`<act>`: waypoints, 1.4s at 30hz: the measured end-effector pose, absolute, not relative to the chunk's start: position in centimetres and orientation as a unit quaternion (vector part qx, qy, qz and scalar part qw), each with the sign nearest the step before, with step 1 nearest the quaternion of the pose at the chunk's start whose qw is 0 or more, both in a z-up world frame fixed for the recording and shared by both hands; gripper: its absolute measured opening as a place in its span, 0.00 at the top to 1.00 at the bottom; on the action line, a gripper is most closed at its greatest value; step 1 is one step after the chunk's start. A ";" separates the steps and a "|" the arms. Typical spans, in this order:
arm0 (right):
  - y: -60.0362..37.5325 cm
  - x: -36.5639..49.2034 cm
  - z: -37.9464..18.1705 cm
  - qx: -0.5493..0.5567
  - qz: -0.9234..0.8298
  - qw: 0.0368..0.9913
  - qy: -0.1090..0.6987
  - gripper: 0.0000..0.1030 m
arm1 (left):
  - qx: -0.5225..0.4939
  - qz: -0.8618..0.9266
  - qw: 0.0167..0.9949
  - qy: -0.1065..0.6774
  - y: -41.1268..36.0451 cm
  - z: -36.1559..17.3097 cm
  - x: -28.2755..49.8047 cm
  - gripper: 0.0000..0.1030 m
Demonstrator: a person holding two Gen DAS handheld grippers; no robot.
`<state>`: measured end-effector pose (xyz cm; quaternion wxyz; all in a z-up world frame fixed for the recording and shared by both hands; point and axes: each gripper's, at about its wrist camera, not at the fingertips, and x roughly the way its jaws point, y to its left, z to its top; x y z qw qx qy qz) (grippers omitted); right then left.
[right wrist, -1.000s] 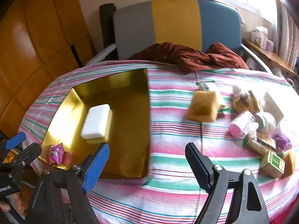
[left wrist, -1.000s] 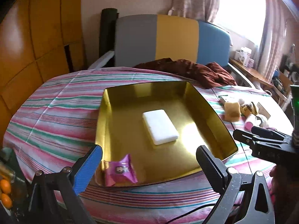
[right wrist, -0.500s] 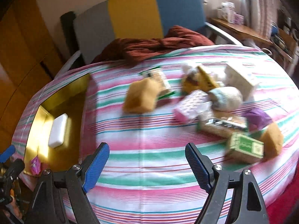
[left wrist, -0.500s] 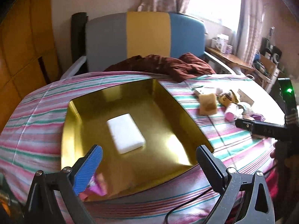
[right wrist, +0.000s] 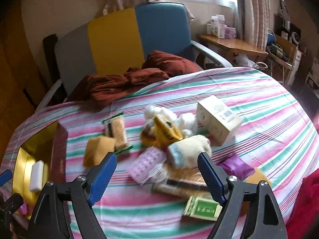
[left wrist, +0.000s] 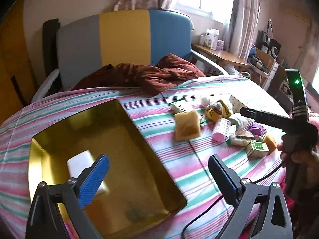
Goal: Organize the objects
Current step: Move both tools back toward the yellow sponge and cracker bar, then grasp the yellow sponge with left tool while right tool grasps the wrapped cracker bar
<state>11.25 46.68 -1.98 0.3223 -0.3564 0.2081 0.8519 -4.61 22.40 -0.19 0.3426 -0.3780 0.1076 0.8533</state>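
The gold tray (left wrist: 155, 159) is set on the striped bed (left wrist: 179, 171), with a white block (left wrist: 79, 161) inside it. A cluster of small items is spread to its right: a yellow sponge (left wrist: 187, 127), a pink case (right wrist: 146, 164) and a green box (right wrist: 201, 208). The left gripper (left wrist: 158, 176) and right gripper (right wrist: 157, 177) are held above the bed, jaws released and empty.

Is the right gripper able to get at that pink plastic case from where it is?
Probably yes. The right gripper is open, and the pink case lies just ahead between its fingers, uncovered on top, though a clear wrapper crowds its right edge.
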 end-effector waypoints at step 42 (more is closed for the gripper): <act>47.0 10.1 -3.6 -0.391 0.846 0.275 0.233 0.18 | -0.462 0.795 0.379 0.100 33.7 -5.2 -11.3 0.48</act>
